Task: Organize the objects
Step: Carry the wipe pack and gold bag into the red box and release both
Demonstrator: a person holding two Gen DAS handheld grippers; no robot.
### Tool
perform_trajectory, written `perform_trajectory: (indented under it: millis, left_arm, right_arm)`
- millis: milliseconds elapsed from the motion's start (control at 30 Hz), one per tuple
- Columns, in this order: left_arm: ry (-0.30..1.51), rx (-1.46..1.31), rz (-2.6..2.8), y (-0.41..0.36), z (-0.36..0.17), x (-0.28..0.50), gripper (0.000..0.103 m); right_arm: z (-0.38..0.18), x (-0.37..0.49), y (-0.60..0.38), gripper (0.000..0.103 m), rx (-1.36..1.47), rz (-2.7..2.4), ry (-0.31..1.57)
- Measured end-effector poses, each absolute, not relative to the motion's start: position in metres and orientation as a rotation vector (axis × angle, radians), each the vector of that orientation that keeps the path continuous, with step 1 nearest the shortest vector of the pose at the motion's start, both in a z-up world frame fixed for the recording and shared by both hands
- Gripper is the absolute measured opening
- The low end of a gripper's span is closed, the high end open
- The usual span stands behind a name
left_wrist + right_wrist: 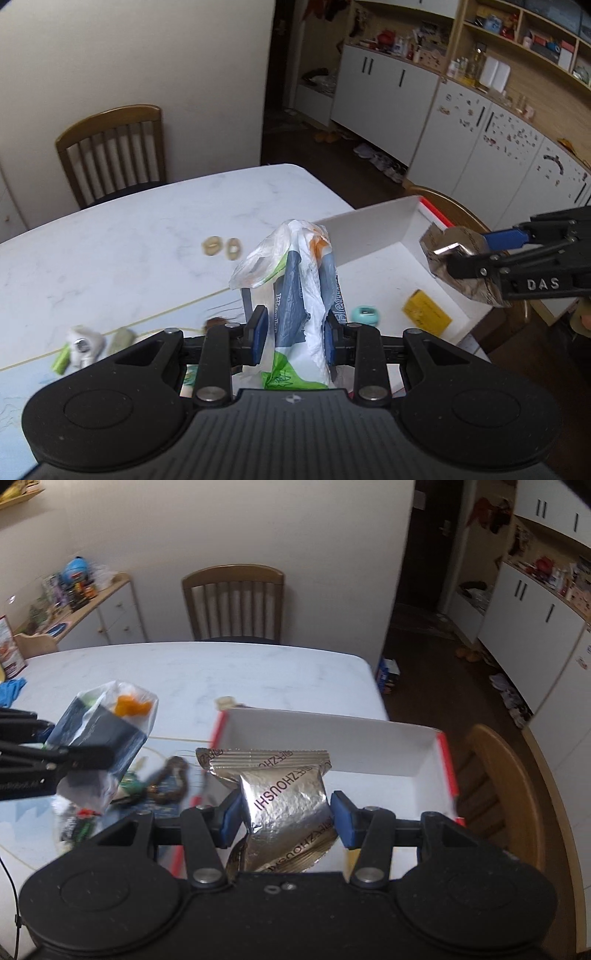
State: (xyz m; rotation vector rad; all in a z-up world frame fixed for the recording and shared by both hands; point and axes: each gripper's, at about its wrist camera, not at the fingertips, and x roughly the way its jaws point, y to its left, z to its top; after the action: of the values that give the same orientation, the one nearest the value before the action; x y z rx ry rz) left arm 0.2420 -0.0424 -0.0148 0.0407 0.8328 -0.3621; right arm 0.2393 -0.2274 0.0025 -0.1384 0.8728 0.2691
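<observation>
My left gripper [295,332] is shut on a crumpled plastic bag [295,280], white with grey, green and orange print, held upright above the table. The same bag [99,734] shows at the left of the right wrist view. My right gripper [286,816] is shut on a silver foil snack packet [284,801], held over a white box with red edges [332,734]. In the left wrist view that gripper [439,254] and its foil packet [465,273] hang at the right, above the box [369,232].
A marble-look table [129,229] carries two small beige pieces [221,247], a teal ring [365,315], a yellow packet [426,312] and small items at the left edge [83,345]. Wooden chairs [232,605] stand behind and right. White cabinets [388,92] line the right wall.
</observation>
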Motion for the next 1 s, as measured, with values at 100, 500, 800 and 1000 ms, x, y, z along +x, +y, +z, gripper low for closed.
perform_trajectory:
  millis: [100, 500, 800, 1000]
  left_arm:
    - [0.841, 0.063, -0.378, -0.067, -0.019, 0.245, 0.029]
    - [0.894, 0.159, -0.365, -0.153, -0.054, 0.284, 0.029]
    - [0.962, 0.192, -0.290, -0.180, -0.087, 0.323, 0.029]
    - [1.025, 0.187, -0.275, -0.183, -0.107, 0.341, 0.029]
  right_arm:
    - [-0.003, 0.245, -0.248, 0.049, -0.130, 0.245, 0.871]
    - [-0.039, 0.286, -0.308, 0.049, -0.090, 0.182, 0.903]
    - [-0.072, 0.313, -0.314, 0.049, -0.083, 0.175, 0.957]
    - [-0.091, 0.329, -0.320, 0.049, -0.051, 0.184, 0.997]
